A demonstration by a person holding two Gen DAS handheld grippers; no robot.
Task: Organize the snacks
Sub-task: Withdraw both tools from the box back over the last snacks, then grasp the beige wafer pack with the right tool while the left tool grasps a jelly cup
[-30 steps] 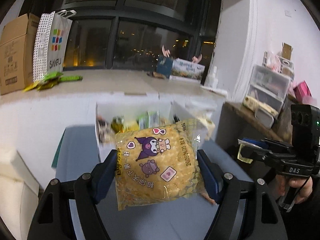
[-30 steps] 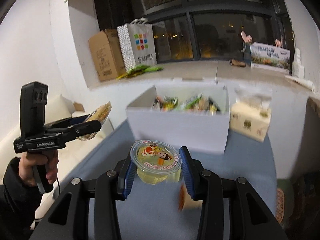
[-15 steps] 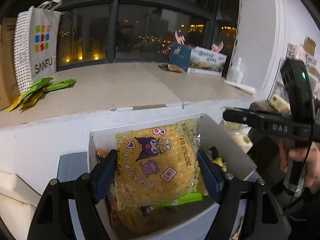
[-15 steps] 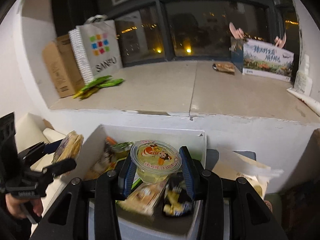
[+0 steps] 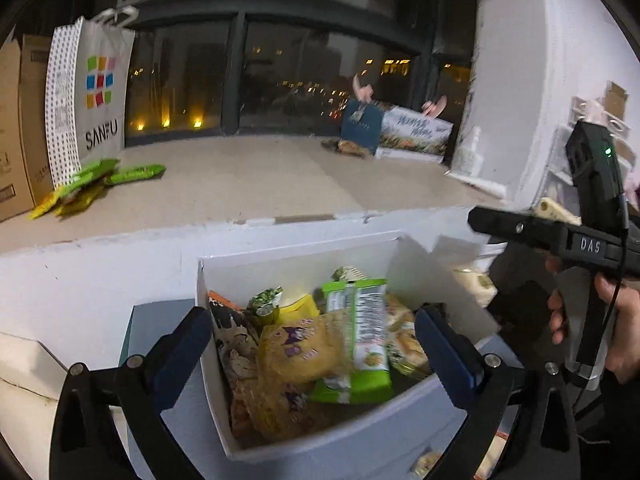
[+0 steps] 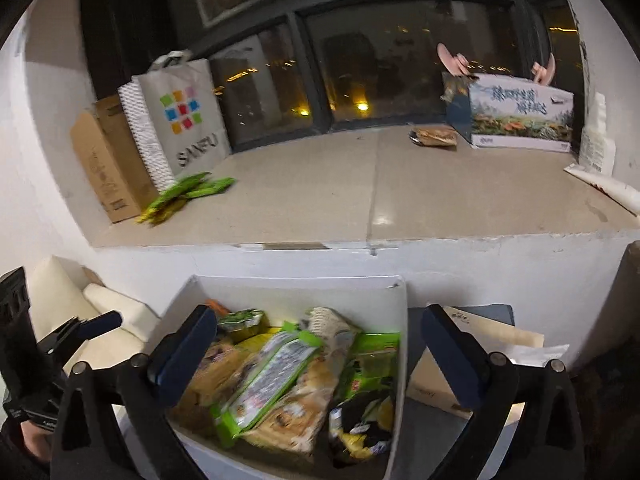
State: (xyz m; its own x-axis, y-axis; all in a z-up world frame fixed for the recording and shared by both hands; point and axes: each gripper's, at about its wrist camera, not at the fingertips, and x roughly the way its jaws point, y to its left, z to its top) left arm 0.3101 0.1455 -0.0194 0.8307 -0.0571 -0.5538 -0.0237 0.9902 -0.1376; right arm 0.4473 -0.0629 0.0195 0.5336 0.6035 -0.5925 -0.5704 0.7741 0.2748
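Note:
A white box (image 5: 304,256) full of snack packets sits on a blue-grey surface below a window ledge; it also shows in the right wrist view (image 6: 296,284). The yellow Kuromi cake packet (image 5: 300,352) lies inside it beside a green packet (image 5: 358,332). My left gripper (image 5: 312,344) is open and empty above the box. My right gripper (image 6: 320,344) is open and empty above the box too, over a green packet (image 6: 268,376). The jelly cup is not visible. The right gripper's body shows in the left wrist view (image 5: 560,240).
On the window ledge (image 6: 360,184) stand a SANFU paper bag (image 6: 180,120), a cardboard box (image 6: 104,160), green packets (image 6: 184,194) and a printed box (image 6: 520,112). A cardboard piece (image 6: 480,336) lies right of the snack box. A cream cushion (image 6: 80,296) is at the left.
Both grippers have opened over the box. The left one let go of the yellow Kuromi packet, which now lies in the box. The right one let go of the jelly cup.

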